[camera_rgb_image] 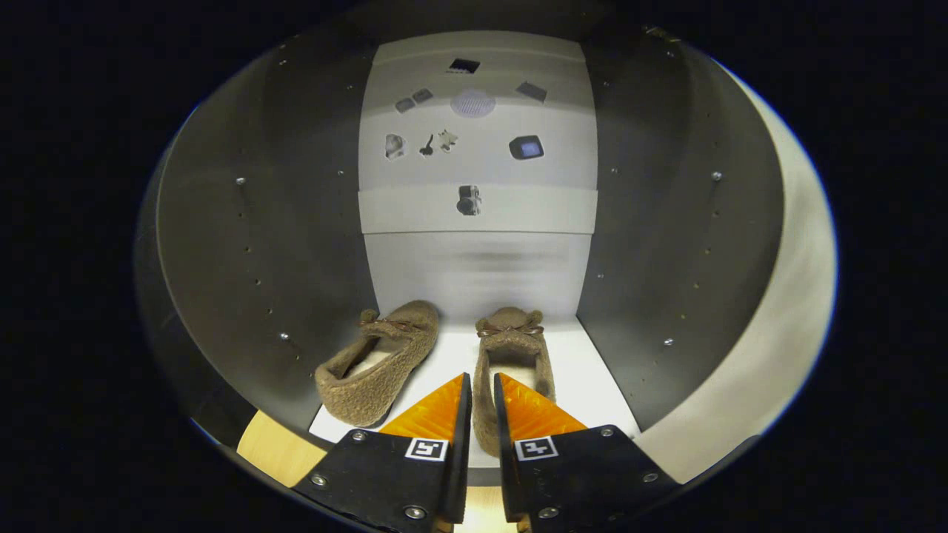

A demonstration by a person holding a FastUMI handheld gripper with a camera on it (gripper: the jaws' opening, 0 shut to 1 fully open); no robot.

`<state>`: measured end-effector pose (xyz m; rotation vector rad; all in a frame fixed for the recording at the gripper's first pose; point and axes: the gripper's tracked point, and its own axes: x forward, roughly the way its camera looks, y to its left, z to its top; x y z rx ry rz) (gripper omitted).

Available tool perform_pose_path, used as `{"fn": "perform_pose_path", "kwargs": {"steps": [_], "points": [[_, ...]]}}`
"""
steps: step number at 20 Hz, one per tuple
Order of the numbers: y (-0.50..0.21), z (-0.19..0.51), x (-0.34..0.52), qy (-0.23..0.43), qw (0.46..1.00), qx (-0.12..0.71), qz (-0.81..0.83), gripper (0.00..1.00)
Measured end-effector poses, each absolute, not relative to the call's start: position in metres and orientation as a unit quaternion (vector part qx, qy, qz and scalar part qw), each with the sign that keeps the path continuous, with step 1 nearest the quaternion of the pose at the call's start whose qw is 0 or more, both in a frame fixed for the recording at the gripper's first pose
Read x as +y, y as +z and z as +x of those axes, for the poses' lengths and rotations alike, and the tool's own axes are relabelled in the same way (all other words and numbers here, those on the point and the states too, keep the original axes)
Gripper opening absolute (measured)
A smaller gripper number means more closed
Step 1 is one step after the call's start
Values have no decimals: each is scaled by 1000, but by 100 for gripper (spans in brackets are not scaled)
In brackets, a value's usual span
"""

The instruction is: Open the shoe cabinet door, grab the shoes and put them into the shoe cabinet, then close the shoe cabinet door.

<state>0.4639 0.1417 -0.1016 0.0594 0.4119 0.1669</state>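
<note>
I see gripper (481,389) at mouth of open shoe cabinet (259,244), fingers nearly together, narrow gap, pinching edge of right slipper (511,355); left rim of its opening sits in gap. I note left slipper (378,363) free beside it, toe angled toward back panel (478,274). Both fuzzy brown, bows at toes, on white cabinet floor (592,377). Dark side walls either side. Light wooden surface (278,448) below cabinet front.
</note>
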Motion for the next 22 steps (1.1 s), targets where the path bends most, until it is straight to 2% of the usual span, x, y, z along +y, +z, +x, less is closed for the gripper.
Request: {"fn": "perform_pose_path", "kwargs": {"steps": [6,7,14,22], "points": [[-59,365,130,62,985,157,43,19],[-53,344,129,61,986,152,41,23],[-12,203,114,21,992,120,34,28],[-6,77,73,-33,992,119,32,30]]}}
